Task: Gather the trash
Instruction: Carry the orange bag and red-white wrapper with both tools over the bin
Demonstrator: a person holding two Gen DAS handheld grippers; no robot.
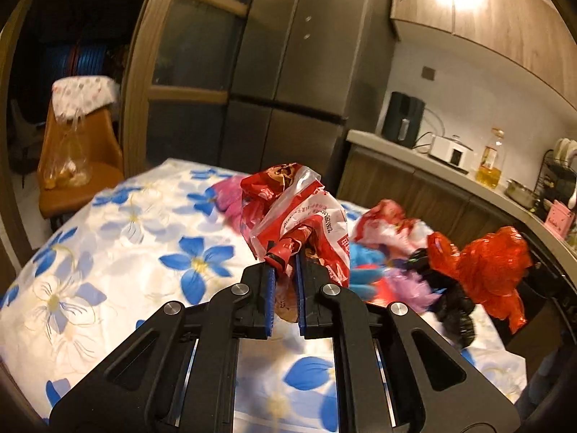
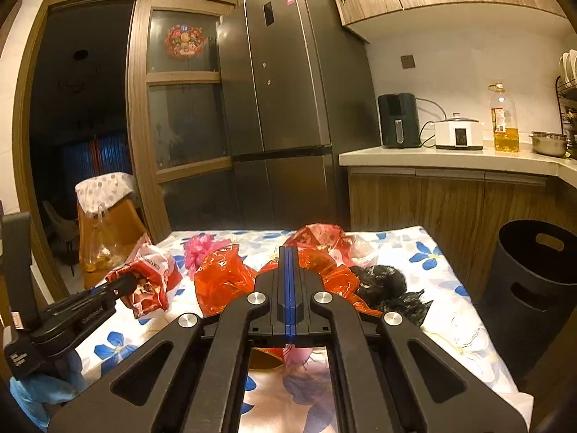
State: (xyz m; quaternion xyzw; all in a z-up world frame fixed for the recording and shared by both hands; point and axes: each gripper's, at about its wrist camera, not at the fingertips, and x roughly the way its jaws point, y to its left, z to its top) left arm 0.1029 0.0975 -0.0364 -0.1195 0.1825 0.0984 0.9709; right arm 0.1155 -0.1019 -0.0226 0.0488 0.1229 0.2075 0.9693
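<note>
Left tool: our left tool [image 1: 285,256] is clamped on a twisted corner of the red and white wrapper [image 1: 303,213], its blue pads [image 1: 269,281] pressing the plastic, and holds it lifted off the cloth.
Right tool: our right tool [image 2: 290,252] is fully closed, blue pads together; a red plastic bag [image 2: 223,274] bulges on both sides of its tip, but we cannot tell whether the pads pinch it.
Counter: the counter [image 2: 425,252] wears a white cloth with blue flowers and carries the trash.
Trash pile: just behind the red plastic bag lie a black bag [image 2: 382,281], a pink bow [image 2: 198,249] and another red printed bag [image 2: 321,234], all on the cloth.
Wrapper from the right: to the left of the red plastic bag we see the same wrapper [image 2: 151,281] in the left tool [image 2: 122,281].
Bin: a dark bin [image 2: 533,281] stands right of the counter, on the floor.
Chair: beyond the counter's far left corner, an orange chair [image 2: 108,231].
Fridge: behind the counter, a tall dark fridge [image 2: 288,90].
</note>
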